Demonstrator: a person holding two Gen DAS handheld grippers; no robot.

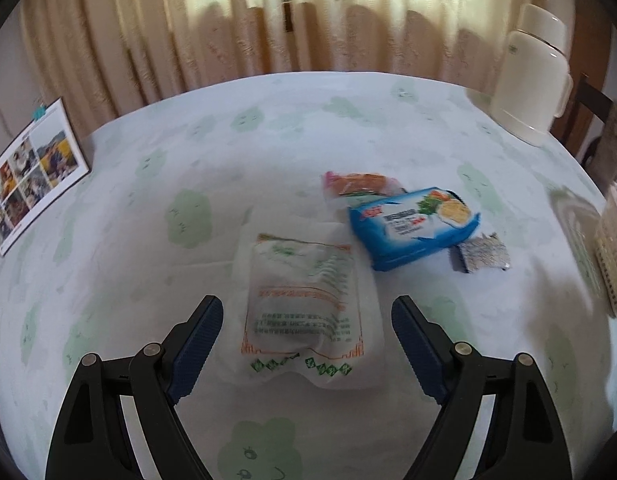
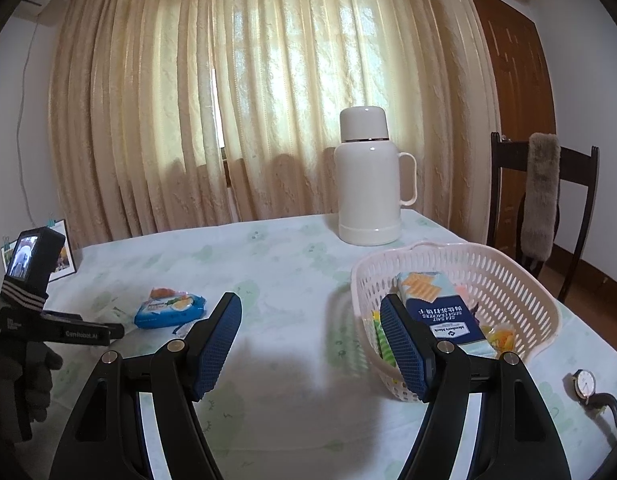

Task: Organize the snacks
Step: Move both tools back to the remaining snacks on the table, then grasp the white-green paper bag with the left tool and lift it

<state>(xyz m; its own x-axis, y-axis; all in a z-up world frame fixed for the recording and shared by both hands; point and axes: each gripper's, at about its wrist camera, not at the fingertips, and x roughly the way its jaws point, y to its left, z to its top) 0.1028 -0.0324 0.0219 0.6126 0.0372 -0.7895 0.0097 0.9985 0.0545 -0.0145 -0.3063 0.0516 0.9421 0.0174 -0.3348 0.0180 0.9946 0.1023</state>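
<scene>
A: Where the snacks lie, what shows first?

B: A white translucent packet [image 1: 304,308] with orange and green print lies flat on the bench [image 1: 148,280], between the fingers of the left tool [image 1: 307,318]. The jaws stand wide on either side of it, and the blue pads do not touch it.

A: And the other snacks?

B: Just beyond that packet lies a blue packet [image 1: 412,228], overlapping a small orange and pink packet [image 1: 356,185] behind it. A small silver sachet [image 1: 482,257] lies touching the blue packet's right end. In the right wrist view the blue packet [image 2: 170,311] lies left of the right tool [image 2: 310,316].

A: How is the right tool?

B: Its jaws are apart with nothing between the pads, over bare cloth, just left of the basket [image 2: 504,268].

A: What is in the basket?

B: A box of soda crackers [image 2: 440,312] lies tilted inside, with yellow and green wrappers under and beside it. The basket is cream plastic with slotted walls, near the bench's right side.

A: Farther out?

B: 1 cream thermos [image 2: 368,184] stands upright at the far edge before the curtains [image 2: 248,100]. A photo card [image 1: 32,172] leans at the far left. A wristwatch [image 2: 584,386] lies at the near right, and a dark chair [image 2: 544,200] with a grey furry cover stands behind the basket. A gloved hand [image 2: 26,380] holds the left tool at the left edge.
</scene>
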